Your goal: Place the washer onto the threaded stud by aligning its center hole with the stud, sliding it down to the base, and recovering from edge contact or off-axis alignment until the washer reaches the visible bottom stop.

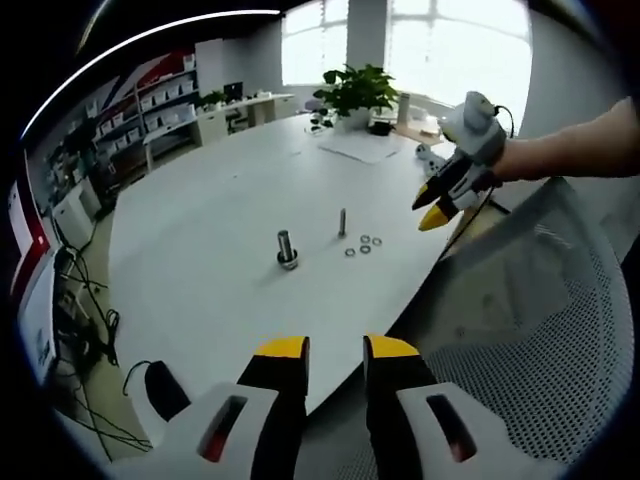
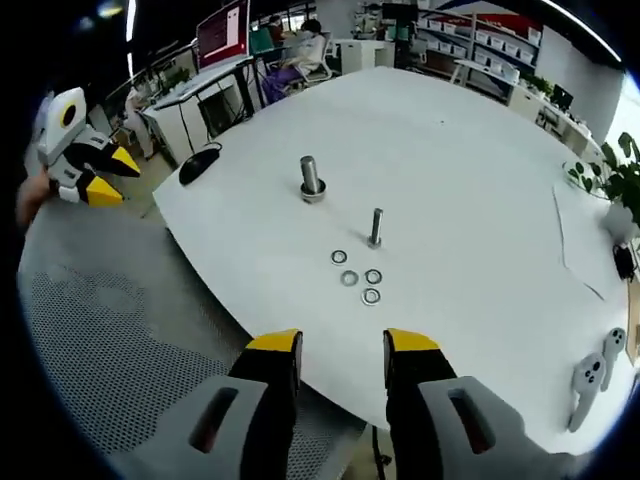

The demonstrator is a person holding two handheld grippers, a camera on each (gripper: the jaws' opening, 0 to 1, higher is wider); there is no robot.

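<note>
Left gripper (image 1: 335, 350): hovering off the table edge, jaws standing parted with nothing between them.
Right gripper (image 2: 343, 345): jaws likewise spread and gripping nothing; in the left gripper view it is hanging in the air to the right (image 1: 432, 208), held by a person's hand.
Table (image 2: 480, 170): white, lying ahead of both grippers.
Threaded stud (image 2: 376, 227): standing upright straight ahead of the right gripper's jaws, well beyond their tips.
Washers (image 2: 361, 279): four lying flat on the table between the stud and the right gripper, just beside the stud's base; none sitting on the stud.
Thicker bolt (image 2: 311, 178): standing upright beyond the stud, to its left.
Mesh chair (image 2: 100, 350): lying below the grippers.
</note>
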